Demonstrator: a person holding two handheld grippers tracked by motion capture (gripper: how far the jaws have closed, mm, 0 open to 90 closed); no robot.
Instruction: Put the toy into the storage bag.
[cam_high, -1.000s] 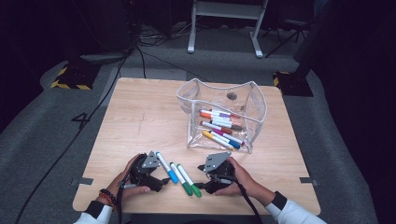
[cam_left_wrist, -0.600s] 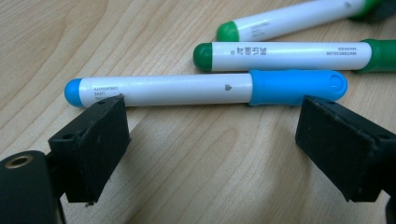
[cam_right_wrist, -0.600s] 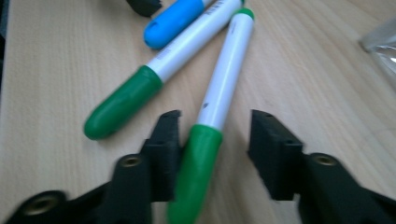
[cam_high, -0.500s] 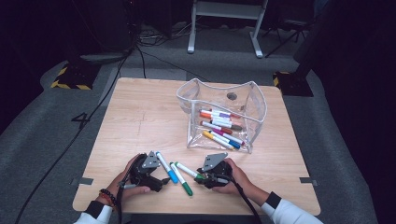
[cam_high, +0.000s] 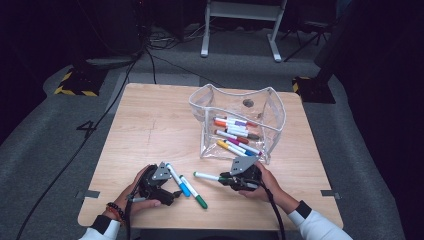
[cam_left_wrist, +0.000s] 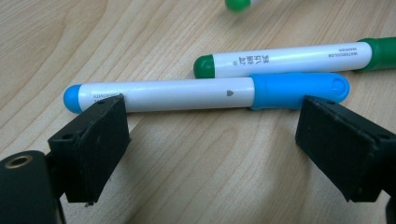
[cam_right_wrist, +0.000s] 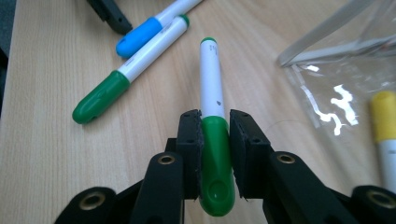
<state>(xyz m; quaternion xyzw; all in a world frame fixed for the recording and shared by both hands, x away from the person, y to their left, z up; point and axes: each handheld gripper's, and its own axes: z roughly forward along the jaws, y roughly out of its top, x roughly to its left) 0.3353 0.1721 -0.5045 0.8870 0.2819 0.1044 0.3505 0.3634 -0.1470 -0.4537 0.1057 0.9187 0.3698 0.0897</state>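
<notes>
Green-capped white marker (cam_right_wrist: 212, 140), barrel printed, pinched in right claw (cam_right_wrist: 215, 140).

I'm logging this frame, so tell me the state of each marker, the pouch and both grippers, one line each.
Right gripper: jaws just closed, shut on held green marker at its cap.
Left gripper: open, resting before the blue marker, not gripping.
Blue marker: capped, lying on table.
Second green marker: capped, lying beside the blue one.
Pouch: open, upright, markers inside.
</notes>
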